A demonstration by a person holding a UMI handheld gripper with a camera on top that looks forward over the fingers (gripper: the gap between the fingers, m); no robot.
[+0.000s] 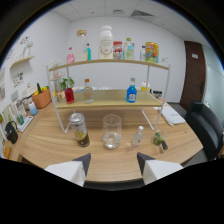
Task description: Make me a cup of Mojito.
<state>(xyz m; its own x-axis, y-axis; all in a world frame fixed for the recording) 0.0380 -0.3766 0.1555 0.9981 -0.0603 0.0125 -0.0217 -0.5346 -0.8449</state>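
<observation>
Gripper [113, 167]: hovering above the near edge of the wooden table [50, 145], its two white fingers [75, 167] standing spread apart and holding nothing.
Glass [111, 131]: a clear tumbler standing upright on the table, ahead of the fingers and lining up with the gap between them, apart from both.
Can [79, 129]: standing upright just to the left of the glass, ahead of the left finger, not touching the glass.
Small clear bottle [138, 135]: standing to the right of the glass, ahead of the right finger.
Small green items [159, 139]: sitting further right of the small bottle; what they are I cannot tell.
Open room: bare tabletop is lying between the fingertips and the row of can, glass and bottle.
Shelf [107, 63]: a two-tier rack with white legs rising beyond the row, closing off the space behind the glass.
Lower tier: carrying a red bottle [69, 94], a clear bottle [88, 91] and a blue bottle [131, 91].
Upper tier: holding a tall white bottle [105, 41] among several other bottles.
Left side: an orange holder [42, 98] and small clutter are sitting along the table's left edge.
Right side: a dark chair [207, 125] is standing past the table's right edge, with a dark door [193, 72] behind it.
</observation>
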